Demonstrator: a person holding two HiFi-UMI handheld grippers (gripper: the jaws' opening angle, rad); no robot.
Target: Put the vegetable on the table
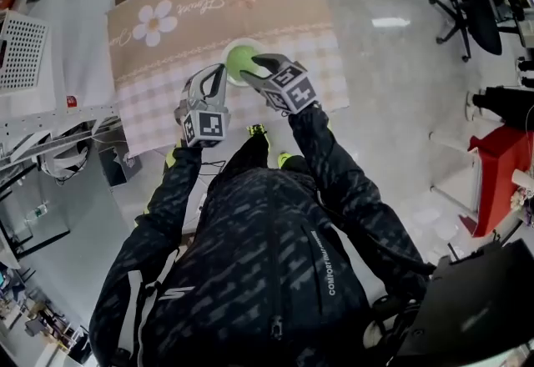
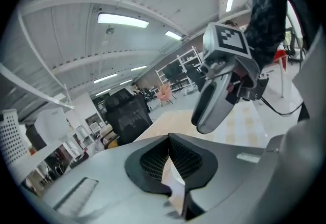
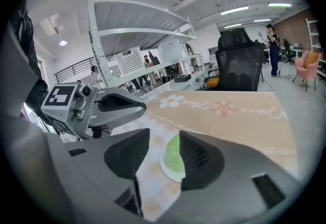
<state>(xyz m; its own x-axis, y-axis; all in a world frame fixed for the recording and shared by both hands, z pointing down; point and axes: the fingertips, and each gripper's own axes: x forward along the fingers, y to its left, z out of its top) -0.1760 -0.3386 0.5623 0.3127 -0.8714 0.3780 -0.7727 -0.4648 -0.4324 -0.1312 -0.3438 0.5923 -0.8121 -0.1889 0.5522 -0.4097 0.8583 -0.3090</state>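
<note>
Closest to the head camera, a person's dark patterned jacket (image 1: 267,273) fills the lower frame, both sleeves reaching forward over the table; at the end of the left sleeve the left gripper (image 2: 169,141) has its jaws clenched together, pad against pad; just to its right, the right gripper (image 3: 164,136) has its jaws spread apart, gripping nothing, its tips hanging close over the vegetable (image 1: 242,61).

Seen past those open jaws, the vegetable lies on the table below them, near the table's front edge and about midway along it; it is round, smooth and a bright yellowish green, paler in the right gripper view; a thin white rim (image 3: 162,163) shows round its near side, and whether that is a plate I cannot tell.

Under it a tablecloth (image 1: 275,15) covers the table; its near half is a pale pink-and-cream check, its far half plain beige, with a white daisy (image 1: 154,22), an orange flower and looping script.

Around the table the floor (image 1: 392,90) is pale and glossy; a black office chair (image 1: 480,2) stands well off to the right, a red stand (image 1: 501,165) nearer on that side; a white shelving rack (image 3: 102,50) rises to the left; beyond the table's far end are a black high-backed chair (image 3: 239,65), a pink armchair (image 3: 308,65) and a standing person (image 3: 272,47) under strip lights.
</note>
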